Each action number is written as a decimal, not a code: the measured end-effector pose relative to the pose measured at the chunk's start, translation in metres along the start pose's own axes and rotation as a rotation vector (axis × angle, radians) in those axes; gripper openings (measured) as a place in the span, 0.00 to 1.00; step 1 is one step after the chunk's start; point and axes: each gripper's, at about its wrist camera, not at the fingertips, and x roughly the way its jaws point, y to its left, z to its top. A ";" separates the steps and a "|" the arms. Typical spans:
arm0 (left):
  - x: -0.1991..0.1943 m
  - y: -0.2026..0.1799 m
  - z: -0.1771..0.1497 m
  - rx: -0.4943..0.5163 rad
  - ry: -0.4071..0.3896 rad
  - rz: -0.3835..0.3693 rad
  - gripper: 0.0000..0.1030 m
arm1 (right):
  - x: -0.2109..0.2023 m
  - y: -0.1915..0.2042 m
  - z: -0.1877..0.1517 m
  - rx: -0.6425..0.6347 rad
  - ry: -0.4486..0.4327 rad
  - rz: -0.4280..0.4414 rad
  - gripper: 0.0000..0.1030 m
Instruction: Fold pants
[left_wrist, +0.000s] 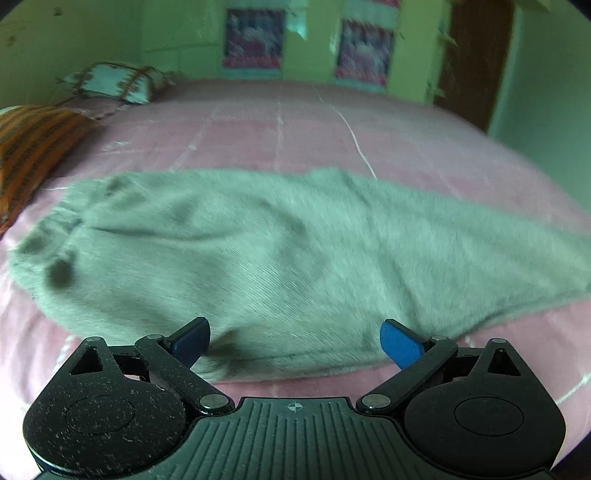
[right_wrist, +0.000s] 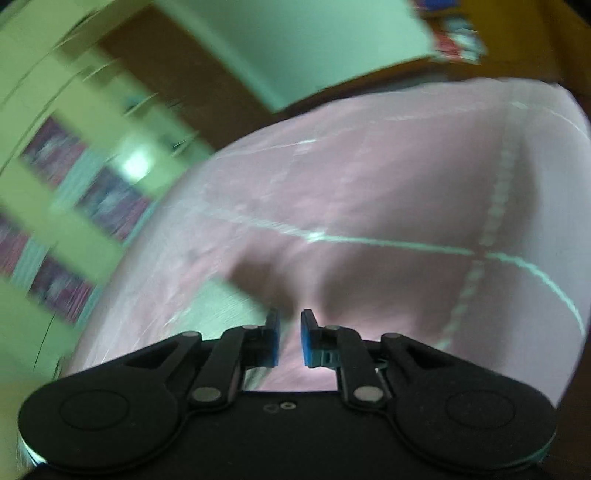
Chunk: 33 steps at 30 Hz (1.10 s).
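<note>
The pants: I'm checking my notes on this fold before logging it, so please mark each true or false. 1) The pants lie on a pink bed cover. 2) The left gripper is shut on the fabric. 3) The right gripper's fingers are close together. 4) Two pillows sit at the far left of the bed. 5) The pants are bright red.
1) True: the pants lie spread on the pink bed cover.
2) False: the left gripper is open, holding nothing.
3) True: the right gripper has only a narrow gap, apparently empty.
4) True: an orange striped pillow and a light patterned pillow.
5) False: they are grey-green.
</note>
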 end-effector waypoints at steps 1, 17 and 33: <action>-0.003 0.006 0.000 -0.018 -0.011 0.009 0.96 | -0.003 0.008 -0.004 -0.047 0.016 0.029 0.10; 0.002 0.064 -0.001 -0.161 -0.004 0.136 0.94 | 0.014 0.087 -0.064 -0.152 0.437 0.343 0.13; 0.007 0.133 0.003 -0.383 -0.042 0.206 0.63 | 0.019 0.116 -0.079 -0.261 0.382 0.305 0.20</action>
